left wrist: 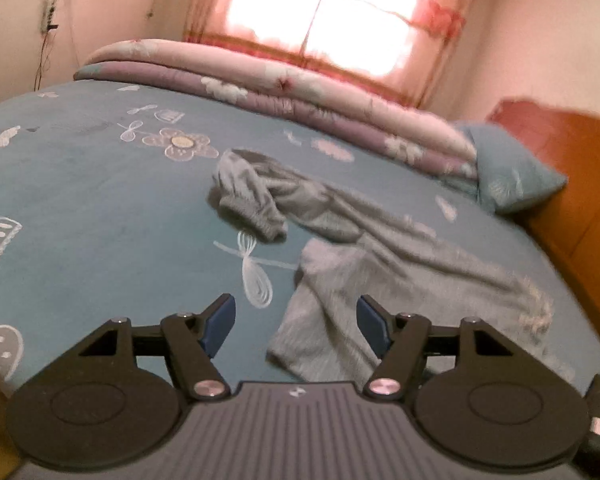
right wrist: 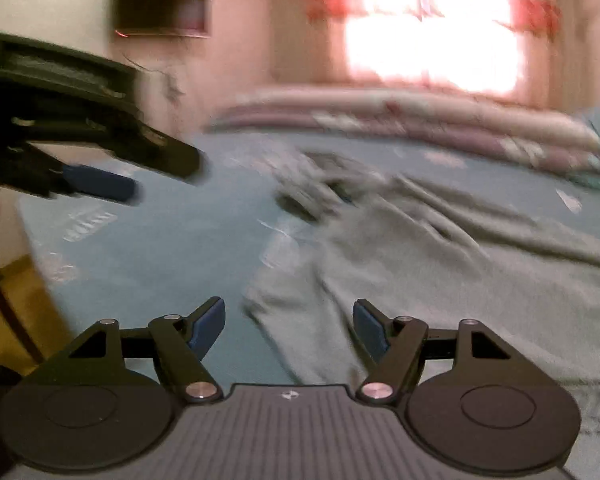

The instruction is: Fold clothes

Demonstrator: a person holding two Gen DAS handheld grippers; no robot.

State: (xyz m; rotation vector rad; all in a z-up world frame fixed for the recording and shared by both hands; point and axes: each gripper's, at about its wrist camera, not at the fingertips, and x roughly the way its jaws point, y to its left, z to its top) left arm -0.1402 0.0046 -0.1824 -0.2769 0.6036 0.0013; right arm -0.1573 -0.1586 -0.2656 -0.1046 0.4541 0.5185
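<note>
Tongs (left wrist: 296, 326) agape over rumpled grey garment (left wrist: 380, 248)

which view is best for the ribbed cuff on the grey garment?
Left wrist: the ribbed cuff is sharp there, bunched on the blue bedsheet beyond the open left claw. Right wrist shows the grey garment only motion-blurred, cuff indistinct.

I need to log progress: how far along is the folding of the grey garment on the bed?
Nothing looks done yet: the grey garment lies crumpled and unfolded on the blue bedsheet. Nothing is in hand either: the left gripper and the right gripper are both open and empty above it. Grasping, spreading it flat and every fold are left.
</note>
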